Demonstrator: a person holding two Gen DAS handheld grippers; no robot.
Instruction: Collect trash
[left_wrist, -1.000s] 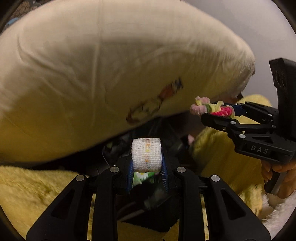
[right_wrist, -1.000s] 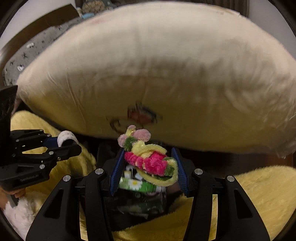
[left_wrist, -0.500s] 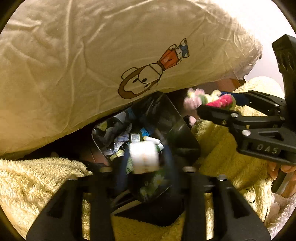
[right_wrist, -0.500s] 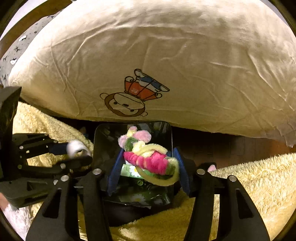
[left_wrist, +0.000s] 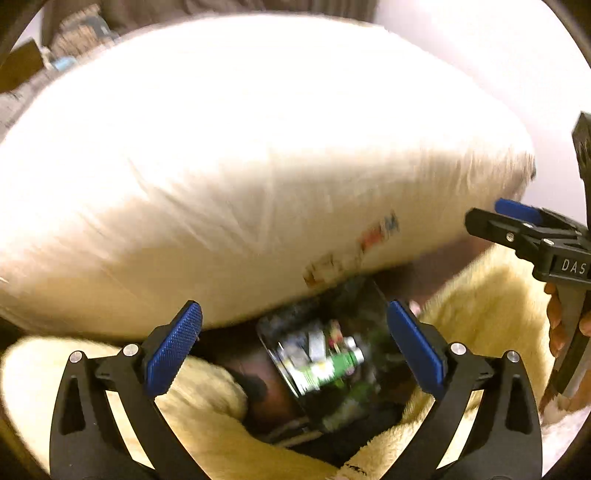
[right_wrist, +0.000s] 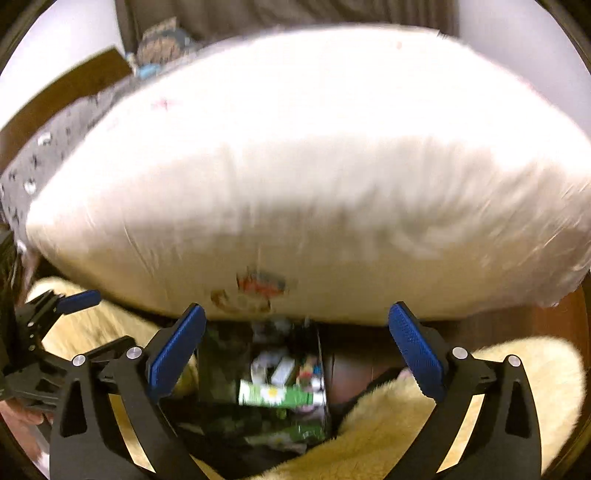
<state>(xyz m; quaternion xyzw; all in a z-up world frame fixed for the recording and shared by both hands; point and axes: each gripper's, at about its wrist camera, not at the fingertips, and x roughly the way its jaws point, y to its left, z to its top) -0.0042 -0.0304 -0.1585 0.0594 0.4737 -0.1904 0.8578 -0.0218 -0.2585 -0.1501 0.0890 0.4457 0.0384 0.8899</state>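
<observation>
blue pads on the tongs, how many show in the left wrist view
3. Two are on the left tongs: one pad at lower left, one at lower right. One is on the right tongs at the right edge; its partner pad is hidden.

White letters "DAS" readable on side of black plastic right gripper (left_wrist: 517, 221), at right edge of left wrist view. Printed cartoon motif on large cream fabric pillow (left_wrist: 236, 177): blurred, no lettering legible. Green-and-white printed packaging (right_wrist: 275, 397) with daisy inside dark trash bin (right_wrist: 207, 373): print smeared by motion, unreadable. No other text, numbers or signs legible.
</observation>
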